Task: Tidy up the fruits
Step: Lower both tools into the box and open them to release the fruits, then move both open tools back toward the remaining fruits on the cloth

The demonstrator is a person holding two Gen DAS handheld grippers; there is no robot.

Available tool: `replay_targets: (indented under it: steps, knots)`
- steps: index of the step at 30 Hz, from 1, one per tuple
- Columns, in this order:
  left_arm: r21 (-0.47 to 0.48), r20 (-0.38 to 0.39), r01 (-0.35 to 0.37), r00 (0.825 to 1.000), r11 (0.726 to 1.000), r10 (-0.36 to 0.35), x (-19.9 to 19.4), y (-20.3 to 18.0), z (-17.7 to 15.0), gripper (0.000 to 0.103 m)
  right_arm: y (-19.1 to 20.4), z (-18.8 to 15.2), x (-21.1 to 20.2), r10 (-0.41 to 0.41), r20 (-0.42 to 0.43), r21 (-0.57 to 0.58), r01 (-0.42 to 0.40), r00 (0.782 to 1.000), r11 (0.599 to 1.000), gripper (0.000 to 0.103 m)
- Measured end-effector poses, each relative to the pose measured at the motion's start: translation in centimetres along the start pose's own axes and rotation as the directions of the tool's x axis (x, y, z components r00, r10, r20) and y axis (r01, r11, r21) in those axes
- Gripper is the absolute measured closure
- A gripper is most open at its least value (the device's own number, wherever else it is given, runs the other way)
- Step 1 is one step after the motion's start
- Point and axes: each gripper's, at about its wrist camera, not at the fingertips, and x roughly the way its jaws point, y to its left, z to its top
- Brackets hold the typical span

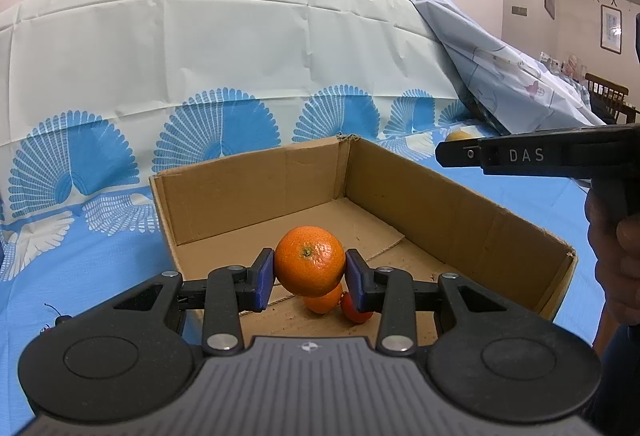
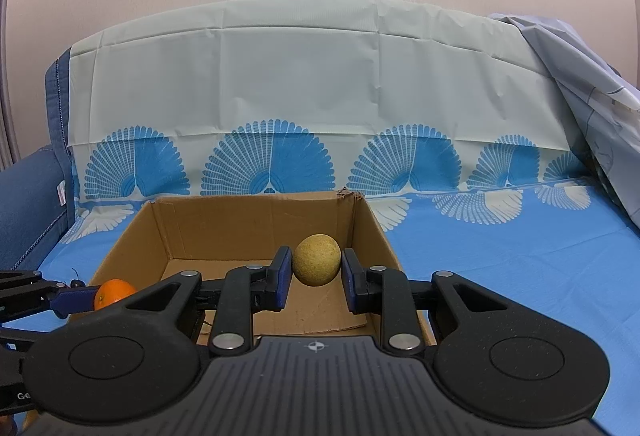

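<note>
You're mid-delivery: your left gripper (image 1: 309, 278) is clamped on an orange (image 1: 309, 261) above the box's (image 1: 452, 204) near edge, and your right gripper (image 2: 316, 278) is clamped on a lemon (image 2: 317, 259) over its right side. Next, lower each and release gently.

Left gripper (image 1: 309, 278) and right gripper (image 2: 316, 279) — both clamped, tilted slightly down.
</note>
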Motion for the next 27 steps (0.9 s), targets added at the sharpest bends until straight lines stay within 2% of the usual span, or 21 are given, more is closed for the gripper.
replay_targets:
  steps: [10, 11, 12, 13, 21, 24, 25, 26, 27]
  knots:
    - [-0.002, -0.002, 0.002, 1.0, 1.0, -0.002, 0.1, 0.0, 0.0, 0.059, 0.1, 0.0, 0.2, 0.001, -0.012, 0.0, -0.001, 1.0, 1.0, 0.075]
    - [-0.002, -0.007, 0.001, 1.0, 1.0, -0.001, 0.2, 0.0, 0.1, 0.043, 0.1, -0.1, 0.4, 0.0, -0.023, -0.001, 0.0, 1.0, 1.0, 0.071]
    - [0.0, -0.008, -0.007, 1.0, 1.0, 0.007, 0.2, -0.1, 0.0, 0.034, 0.2, -0.1, 0.4, -0.004, -0.03, -0.001, 0.004, 1.0, 1.0, 0.055]
    - [0.004, -0.002, -0.014, 1.0, 1.0, 0.014, 0.2, -0.1, 0.0, 0.029, 0.3, -0.1, 0.5, -0.009, -0.027, -0.002, 0.009, 1.0, 1.0, 0.045]
    - [0.054, 0.088, -0.083, 0.993, 0.995, 0.078, -1.4, -0.3, -0.2, 0.029, 0.9, -0.1, -0.1, -0.013, -0.009, 0.03, 0.013, 1.0, 0.999, 0.037]
    - [0.07, 0.124, -0.122, 0.986, 0.99, 0.113, -2.4, 0.2, -0.4, 0.039, 1.7, -0.1, -0.6, -0.003, 0.005, 0.036, 0.003, 1.0, 0.999, 0.035]
    - [0.067, 0.13, -0.133, 0.984, 0.989, 0.124, -2.8, 0.5, -0.5, 0.046, 1.9, 0.0, -0.8, 0.001, 0.01, 0.038, -0.001, 1.0, 0.999, 0.034]
    - [0.062, 0.131, -0.139, 0.983, 0.988, 0.13, -3.2, 0.9, -0.5, 0.059, 2.2, 0.0, -1.1, 0.004, 0.016, 0.04, -0.005, 1.0, 0.999, 0.034]
    - [0.056, 0.126, -0.132, 0.984, 0.99, 0.124, -3.6, 1.3, -0.3, 0.066, 2.5, 0.0, -1.4, 0.009, 0.023, 0.044, -0.01, 1.0, 0.999, 0.034]
